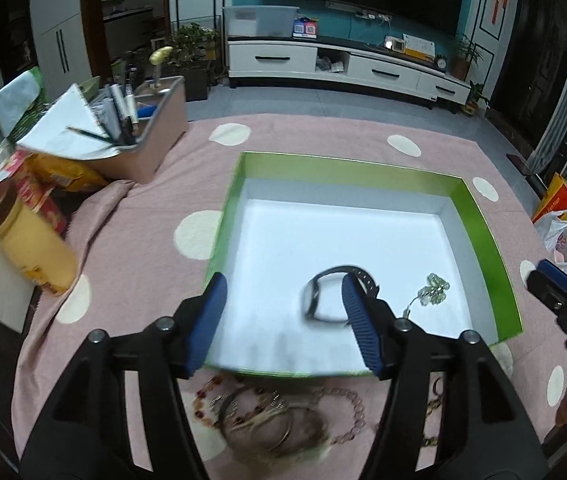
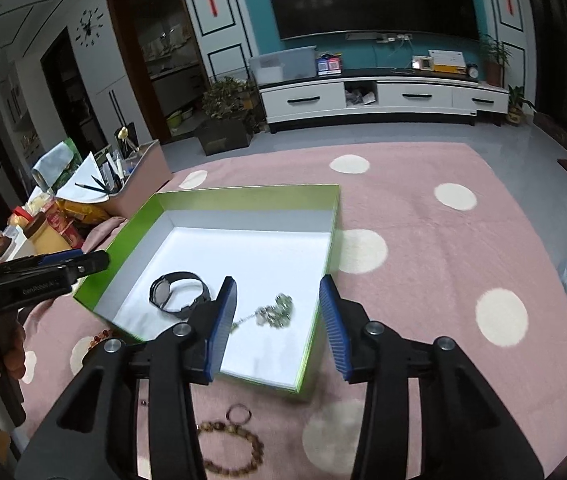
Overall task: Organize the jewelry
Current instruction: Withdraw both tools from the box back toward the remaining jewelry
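Note:
A green box (image 1: 347, 170) with a white floor lies on the pink dotted cloth; it also shows in the right wrist view (image 2: 243, 196). Inside lie a black watch (image 1: 329, 280) (image 2: 177, 292) and a pale green beaded necklace (image 1: 433, 290) (image 2: 277, 310). My left gripper (image 1: 283, 320) is open and empty above the box's near edge. Loose bracelets and bead chains (image 1: 267, 412) lie on the cloth below it. My right gripper (image 2: 279, 328) is open and empty over the box's near right corner. A brown bead bracelet (image 2: 231, 450) and a small ring bracelet (image 2: 238, 414) lie below it.
A pink bin (image 1: 151, 128) with pens and papers stands at the far left. A yellow jar with a brown lid (image 1: 27, 236) and snack packets sit at the left edge. A plastic bag (image 1: 563, 236) lies at the right. The right gripper's body shows at the right edge of the left wrist view (image 1: 563, 296).

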The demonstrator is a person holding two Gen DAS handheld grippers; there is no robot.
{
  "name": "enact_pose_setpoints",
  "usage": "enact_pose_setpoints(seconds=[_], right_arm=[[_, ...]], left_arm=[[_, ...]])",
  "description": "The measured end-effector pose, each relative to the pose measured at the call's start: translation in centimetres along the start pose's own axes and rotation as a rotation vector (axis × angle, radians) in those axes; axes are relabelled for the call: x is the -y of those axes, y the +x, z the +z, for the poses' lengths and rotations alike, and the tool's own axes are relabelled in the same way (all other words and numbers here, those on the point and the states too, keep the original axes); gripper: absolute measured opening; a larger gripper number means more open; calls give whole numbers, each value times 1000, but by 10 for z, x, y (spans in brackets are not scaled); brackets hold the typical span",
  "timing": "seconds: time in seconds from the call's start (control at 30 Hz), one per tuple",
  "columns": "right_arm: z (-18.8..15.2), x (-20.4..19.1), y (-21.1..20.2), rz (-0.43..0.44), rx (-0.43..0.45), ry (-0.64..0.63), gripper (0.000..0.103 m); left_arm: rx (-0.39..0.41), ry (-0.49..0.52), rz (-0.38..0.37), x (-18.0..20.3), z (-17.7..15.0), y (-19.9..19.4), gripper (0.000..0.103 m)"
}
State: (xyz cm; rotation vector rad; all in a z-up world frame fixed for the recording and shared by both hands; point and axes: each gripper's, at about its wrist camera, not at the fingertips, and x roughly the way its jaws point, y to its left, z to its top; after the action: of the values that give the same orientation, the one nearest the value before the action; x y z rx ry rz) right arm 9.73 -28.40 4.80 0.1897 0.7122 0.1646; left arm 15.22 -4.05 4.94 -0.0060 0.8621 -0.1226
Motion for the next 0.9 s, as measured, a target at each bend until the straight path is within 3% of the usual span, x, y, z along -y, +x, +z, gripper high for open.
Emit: enact_pose_setpoints(seconds=[0.23,0.6,0.9], right_arm=[[-32,17,-36,-12,-5,65,47],[-82,10,-62,15,-67,94,47],[-111,-7,-61,56,-129,73,47]], left_arm=[[-1,-59,3,-31,-37,-30,68],[-91,-190,29,-78,-115,-60,70],[-93,-145,-32,-63,-147,-75,70]])
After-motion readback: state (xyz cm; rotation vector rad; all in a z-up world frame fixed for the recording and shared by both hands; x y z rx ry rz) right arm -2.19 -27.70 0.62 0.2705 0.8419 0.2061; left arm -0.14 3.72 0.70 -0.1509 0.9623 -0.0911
